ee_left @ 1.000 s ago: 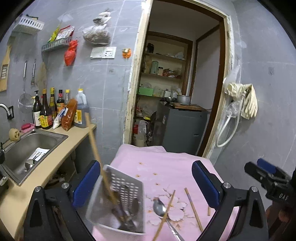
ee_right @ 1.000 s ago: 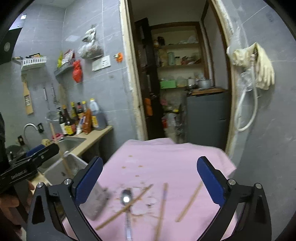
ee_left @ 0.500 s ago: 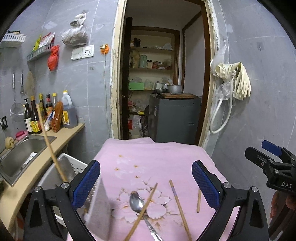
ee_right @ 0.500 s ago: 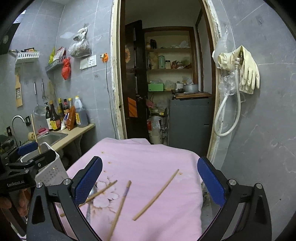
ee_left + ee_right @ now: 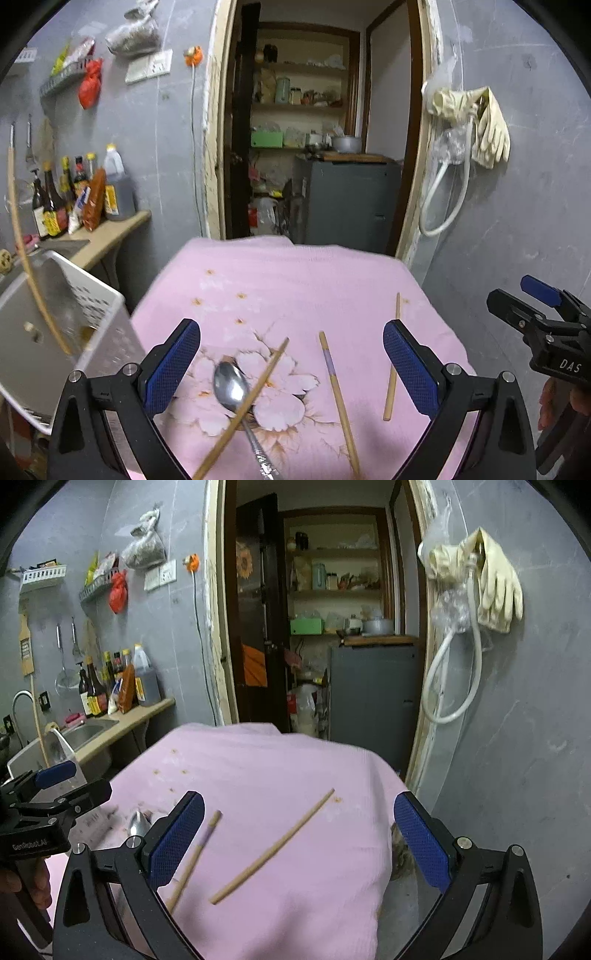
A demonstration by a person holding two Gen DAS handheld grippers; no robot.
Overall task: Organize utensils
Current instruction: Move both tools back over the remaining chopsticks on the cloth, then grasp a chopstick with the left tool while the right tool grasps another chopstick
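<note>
Spoon (image 5: 232,384) lies on the pink cloth (image 5: 295,280) with one chopstick (image 5: 246,404) across its neck, two more chopsticks to its right, white basket (image 5: 92,306) off to its left. All light, stiff, probably slippery; I'd pinch mid-shaft. Left gripper (image 5: 291,363) and right gripper (image 5: 299,840) both wide apart, empty.

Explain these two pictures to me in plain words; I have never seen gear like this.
There is no robot here. A person holds one pair of tongs in each hand, and each carries a wide-angle camera looking along its two blue-padded fingers. One picture is from the left tongs, the other from the right tongs. Both stand open and hold nothing. Below lies a pink cloth with a metal spoon and three loose chopsticks; one crosses the spoon. At the left stands a white basket with a chopstick leaning in it.
</note>
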